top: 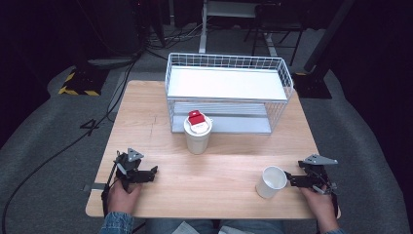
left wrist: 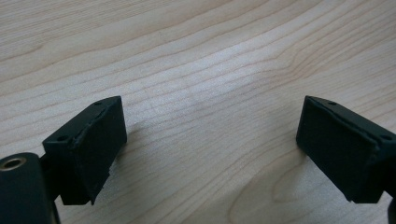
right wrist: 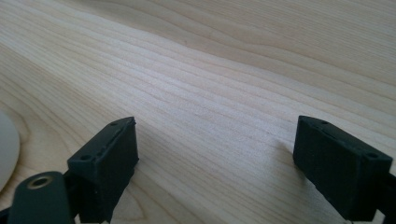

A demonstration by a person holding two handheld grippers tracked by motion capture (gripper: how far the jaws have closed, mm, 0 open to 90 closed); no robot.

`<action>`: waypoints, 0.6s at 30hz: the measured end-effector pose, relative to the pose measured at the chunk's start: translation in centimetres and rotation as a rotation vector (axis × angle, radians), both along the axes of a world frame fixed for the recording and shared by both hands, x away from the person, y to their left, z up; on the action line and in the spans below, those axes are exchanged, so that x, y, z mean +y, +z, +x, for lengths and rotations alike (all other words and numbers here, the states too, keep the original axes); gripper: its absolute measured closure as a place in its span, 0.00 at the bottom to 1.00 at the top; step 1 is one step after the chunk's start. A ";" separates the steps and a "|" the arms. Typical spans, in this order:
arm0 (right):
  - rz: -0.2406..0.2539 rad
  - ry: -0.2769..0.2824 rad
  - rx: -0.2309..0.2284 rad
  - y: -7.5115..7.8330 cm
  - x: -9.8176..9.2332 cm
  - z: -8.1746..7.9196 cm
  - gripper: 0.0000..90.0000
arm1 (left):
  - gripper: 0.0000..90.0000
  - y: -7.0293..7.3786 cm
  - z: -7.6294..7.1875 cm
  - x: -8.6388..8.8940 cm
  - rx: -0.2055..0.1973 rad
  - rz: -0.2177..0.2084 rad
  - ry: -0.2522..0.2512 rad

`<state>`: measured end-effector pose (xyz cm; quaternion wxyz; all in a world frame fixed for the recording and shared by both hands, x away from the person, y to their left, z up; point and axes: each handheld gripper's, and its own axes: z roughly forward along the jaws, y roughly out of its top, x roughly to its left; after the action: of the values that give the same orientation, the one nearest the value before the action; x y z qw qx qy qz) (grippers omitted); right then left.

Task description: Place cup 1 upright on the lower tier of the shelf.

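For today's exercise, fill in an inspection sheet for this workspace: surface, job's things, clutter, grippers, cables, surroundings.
Surface: wooden table, bare between things.
Job's things: empty white paper cup beside the right gripper; second cup holding a red-and-white item; wire rack behind.
Clutter: nothing seen.
Grippers: left gripper and right gripper open, nothing between the jaws.
Cables: black cable on the floor at left.
Surroundings: grey carpet, dark room.

Left gripper [top: 152,171] held low at near left of tabletop, jaws parted, nothing between. Right gripper [top: 288,179] held low at near right, jaws parted, gap bare. Left hand [top: 122,194] and right hand [top: 319,201] grip bodies from behind.
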<state>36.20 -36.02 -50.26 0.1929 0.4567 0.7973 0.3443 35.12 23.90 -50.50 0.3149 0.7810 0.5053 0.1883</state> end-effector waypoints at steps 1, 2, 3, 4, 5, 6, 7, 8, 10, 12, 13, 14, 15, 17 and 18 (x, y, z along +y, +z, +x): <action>0.000 0.000 0.000 0.0 0.0 0.0 0.16 | 0.10 0.0 0.0 0.0 0.000 0.000 0.000; 0.007 -0.002 -0.002 0.1 -0.1 -0.1 0.16 | 0.10 0.0 0.0 0.0 0.000 0.000 0.000; 0.007 -0.002 -0.002 0.1 -0.1 -0.1 0.16 | 0.10 0.0 0.0 0.0 0.000 0.000 0.000; 0.011 -0.002 -0.011 0.4 -0.3 -0.3 0.16 | 0.10 0.0 0.0 0.0 0.000 0.001 0.000; 0.014 -0.001 -0.015 0.5 -0.4 -0.4 0.16 | 0.10 0.0 0.0 0.0 0.000 0.000 0.000; 0.016 -0.004 -0.023 0.8 -0.4 -0.5 0.15 | 0.10 0.0 0.0 0.0 0.000 0.000 0.000; 0.016 -0.004 -0.023 0.8 -0.4 -0.5 0.15 | 0.10 0.0 0.0 0.0 0.000 0.000 0.000; 0.023 -0.005 -0.041 1.3 -0.7 -0.8 0.13 | 0.10 0.0 0.0 0.0 0.000 0.000 0.000; 0.034 -0.014 -0.052 1.8 -0.9 -1.1 0.11 | 0.10 0.0 0.1 0.0 -0.001 -0.002 0.002; 0.051 -0.019 -0.052 2.1 -1.1 -1.5 0.09 | 0.10 0.0 0.2 -0.1 0.002 0.001 0.001; 0.058 -0.020 -0.053 2.4 -1.2 -1.7 0.08 | 0.10 0.0 0.2 -0.1 0.002 0.001 0.001; 0.058 -0.023 -0.054 2.6 -1.2 -2.0 0.07 | 0.10 0.0 0.3 -0.2 0.000 -0.006 0.007; 0.056 -0.022 -0.058 2.7 -1.3 -2.1 0.07 | 0.10 0.0 0.3 -0.2 -0.002 0.002 0.000; 0.056 -0.018 -0.062 3.1 -1.3 -2.6 0.07 | 0.10 0.0 0.4 -0.3 0.000 -0.002 0.006; 0.058 -0.013 -0.068 3.3 -1.3 -2.8 0.06 | 0.10 0.0 0.4 -0.3 0.000 -0.002 0.006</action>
<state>33.44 -37.30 -46.91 0.2087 0.4552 0.7771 0.3812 35.50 23.64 -50.51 0.3150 0.7792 0.5080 0.1886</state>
